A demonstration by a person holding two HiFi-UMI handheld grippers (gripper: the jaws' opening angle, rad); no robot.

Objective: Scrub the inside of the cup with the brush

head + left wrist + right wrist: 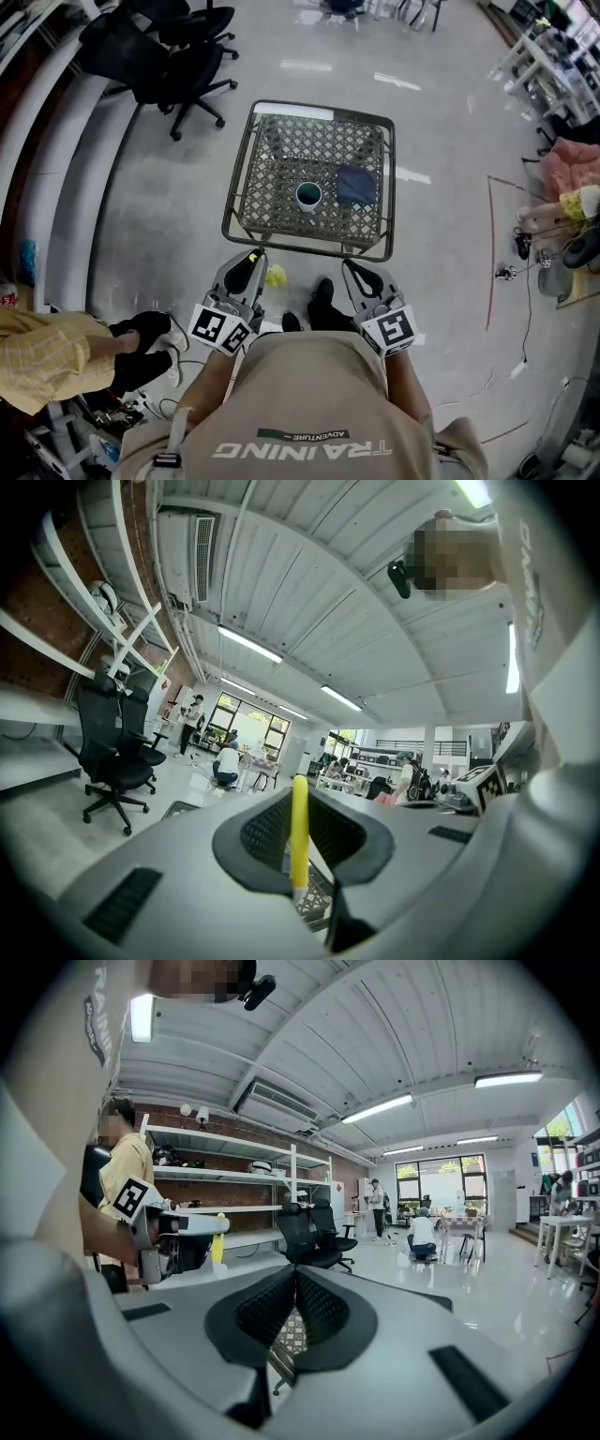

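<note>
Two grippers side by side at chest height, tips short of the near rim of a small square metal counter with lattice top (240,204).

Left gripper (251,267): jaws clamped on slim yellow-handled brush (299,832), handle upright between the pads, top end poking above them.

Right gripper (354,274): jaws pressed together, nothing between.

Small round teal cup (308,196) upright near middle of counter, mouth up, well apart from both grippers and from the brush.

Folded dark blue cloth (356,185) flat on the lattice just right of cup; contact between the two not discernible.

Black wheeled office chairs (178,56) on grey floor beyond counter, upper left in head view.
</note>
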